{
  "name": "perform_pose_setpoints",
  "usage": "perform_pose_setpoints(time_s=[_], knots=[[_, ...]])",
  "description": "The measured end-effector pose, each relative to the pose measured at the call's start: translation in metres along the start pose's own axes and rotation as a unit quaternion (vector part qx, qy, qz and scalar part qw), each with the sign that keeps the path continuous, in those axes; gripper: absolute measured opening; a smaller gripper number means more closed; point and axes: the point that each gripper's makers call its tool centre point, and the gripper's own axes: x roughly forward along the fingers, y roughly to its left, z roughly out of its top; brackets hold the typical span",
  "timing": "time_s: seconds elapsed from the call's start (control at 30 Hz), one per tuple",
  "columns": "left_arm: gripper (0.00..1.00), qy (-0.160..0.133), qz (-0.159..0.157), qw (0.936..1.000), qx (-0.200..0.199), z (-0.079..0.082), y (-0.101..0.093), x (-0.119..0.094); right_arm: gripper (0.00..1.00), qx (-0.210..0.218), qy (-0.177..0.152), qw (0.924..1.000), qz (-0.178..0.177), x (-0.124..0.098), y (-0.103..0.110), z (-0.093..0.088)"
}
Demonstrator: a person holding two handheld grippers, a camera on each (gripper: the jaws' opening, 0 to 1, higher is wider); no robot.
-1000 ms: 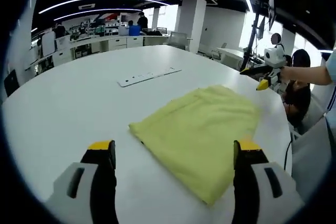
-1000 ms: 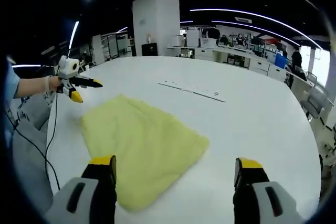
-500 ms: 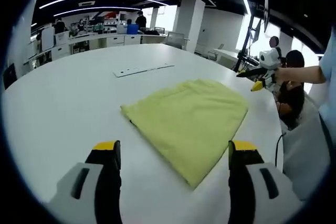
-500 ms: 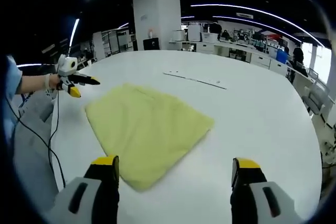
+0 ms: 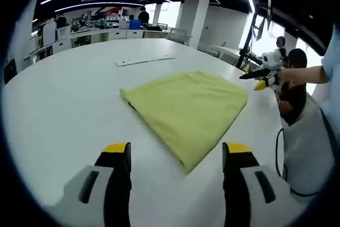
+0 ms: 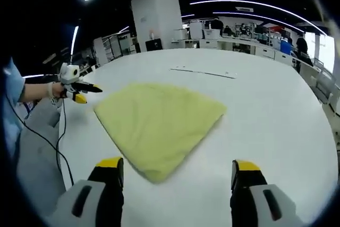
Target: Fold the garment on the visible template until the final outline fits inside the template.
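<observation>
Jaws of the left gripper (image 5: 176, 155) and right gripper (image 6: 177, 168) stand apart, empty, above the white table (image 5: 64, 104). Beyond lies the folded yellow garment (image 5: 186, 104); pinch its near corner cleanly, then fold over. Farther off, a flat strip (image 5: 144, 60).

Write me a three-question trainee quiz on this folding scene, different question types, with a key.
1. True or false: the left gripper is clamped on the yellow garment.
2. The right gripper has its jaws: A) shut on cloth B) open, holding nothing C) shut on a cable.
3. Fill in: the garment lies folded flat on the white ____.

Key: 1 false, both its jaws stand apart, short of the cloth. 2 B. 3 table.
</observation>
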Motion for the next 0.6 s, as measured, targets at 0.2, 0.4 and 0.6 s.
perform_pose_setpoints(time_s=[0.2, 0.4, 0.6], knots=[[0.58, 0.005, -0.002, 1.0000, 0.004, -0.009, -0.004, -0.001, 0.80, 0.009, -0.006, 0.9999, 0.006, -0.001, 0.003, -0.003], [0.53, 0.009, -0.001, 1.0000, -0.004, -0.016, -0.005, 0.002, 0.65, 0.012, 0.008, 0.9998, 0.017, -0.003, 0.007, -0.014], [0.46, 0.011, -0.003, 0.9999, -0.013, -0.022, -0.008, 0.005, 0.42, 0.032, 0.008, 0.9985, 0.045, -0.001, 0.020, -0.021]])
